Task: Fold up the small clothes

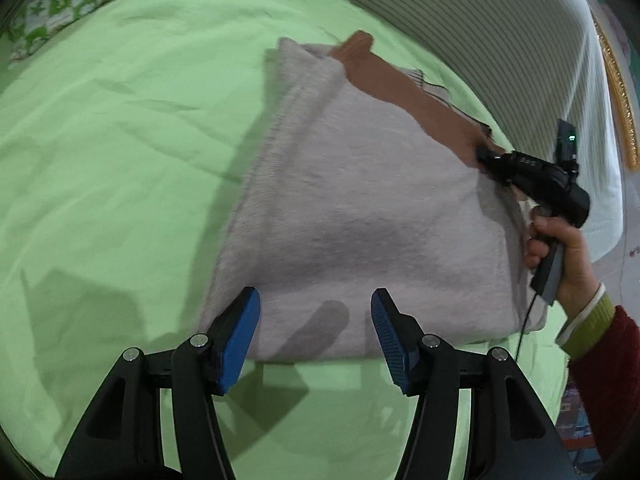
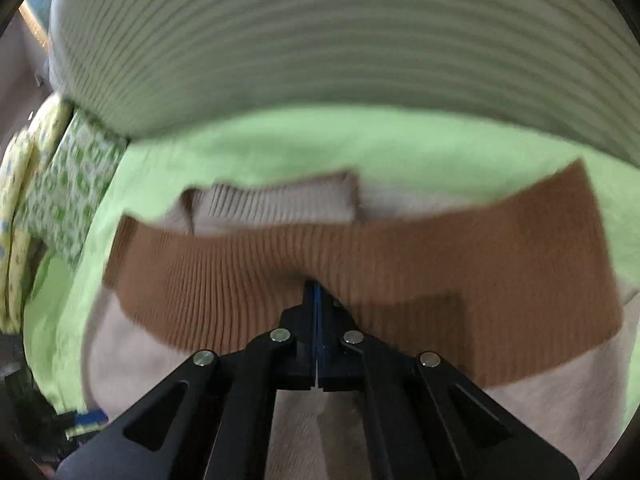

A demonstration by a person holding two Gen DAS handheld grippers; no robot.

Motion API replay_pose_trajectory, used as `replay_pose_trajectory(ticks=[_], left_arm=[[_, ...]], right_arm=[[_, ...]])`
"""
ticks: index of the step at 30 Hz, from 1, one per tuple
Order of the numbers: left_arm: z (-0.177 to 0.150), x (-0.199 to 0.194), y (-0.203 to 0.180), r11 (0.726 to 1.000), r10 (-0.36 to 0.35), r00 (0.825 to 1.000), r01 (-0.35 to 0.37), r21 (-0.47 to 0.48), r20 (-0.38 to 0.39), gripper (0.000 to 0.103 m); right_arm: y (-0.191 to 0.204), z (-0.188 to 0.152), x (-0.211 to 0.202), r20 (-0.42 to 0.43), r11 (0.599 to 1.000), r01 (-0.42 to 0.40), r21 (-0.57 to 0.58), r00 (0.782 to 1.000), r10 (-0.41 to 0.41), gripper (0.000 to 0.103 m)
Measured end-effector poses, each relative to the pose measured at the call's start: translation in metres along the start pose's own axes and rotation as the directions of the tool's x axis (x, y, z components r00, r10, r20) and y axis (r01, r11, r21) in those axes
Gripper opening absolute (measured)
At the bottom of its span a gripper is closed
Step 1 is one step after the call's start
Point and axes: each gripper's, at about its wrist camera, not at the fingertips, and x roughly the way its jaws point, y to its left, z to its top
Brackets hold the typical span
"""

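A folded pale grey fuzzy sweater (image 1: 360,216) with a brown ribbed band (image 1: 396,88) lies on the green bedsheet (image 1: 120,140). My left gripper (image 1: 316,320) is open and empty, its blue pads just over the sweater's near edge. My right gripper (image 1: 484,158), held in a hand, is at the sweater's far right edge. In the right wrist view my right gripper (image 2: 316,292) is shut on the brown ribbed band (image 2: 400,264), with the grey sweater body (image 2: 540,400) below and a grey ribbed cuff (image 2: 280,200) behind.
A striped grey-white headboard or cushion (image 1: 500,32) runs along the far side of the bed. A green-and-white patterned pillow (image 2: 76,188) lies at the left, with yellow patterned fabric (image 2: 20,176) beside it. Dark clutter (image 2: 60,424) sits off the bed's edge.
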Motion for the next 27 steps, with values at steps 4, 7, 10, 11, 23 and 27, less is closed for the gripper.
replay_pose_trajectory(ticks=[4,7,10,11,23,27], left_arm=[[-0.011,-0.016,0.015,0.999,0.002,1.0,-0.003,-0.047,-0.012,0.061],[-0.017,-0.02,0.014,0.994,0.023,0.999,-0.028,-0.11,-0.041,0.08],[-0.029,-0.021,0.013,0.977,0.037,0.998,-0.047,-0.207,-0.051,0.082],[-0.033,-0.017,0.015,0.962,0.04,0.997,-0.055,-0.267,-0.062,0.082],[-0.002,0.02,0.012,0.889,-0.005,1.0,0.017,-0.457,0.028,0.086],[0.015,0.027,0.009,0.865,-0.035,0.993,0.085,-0.494,0.109,0.086]], right_arm=[[0.006,-0.017,-0.034,0.054,0.999,-0.038,0.01,0.998,0.037,0.004],[0.007,-0.042,-0.061,0.075,0.998,-0.056,0.023,0.996,0.055,0.004],[-0.001,-0.068,-0.083,0.084,0.995,-0.05,0.086,0.996,0.042,0.004],[-0.003,-0.077,-0.09,0.087,0.993,-0.049,0.104,0.995,0.04,0.004],[-0.008,-0.117,-0.113,0.093,0.977,-0.073,0.202,0.994,0.055,0.004],[-0.009,-0.112,-0.112,0.096,0.977,-0.076,0.198,0.994,0.057,0.004]])
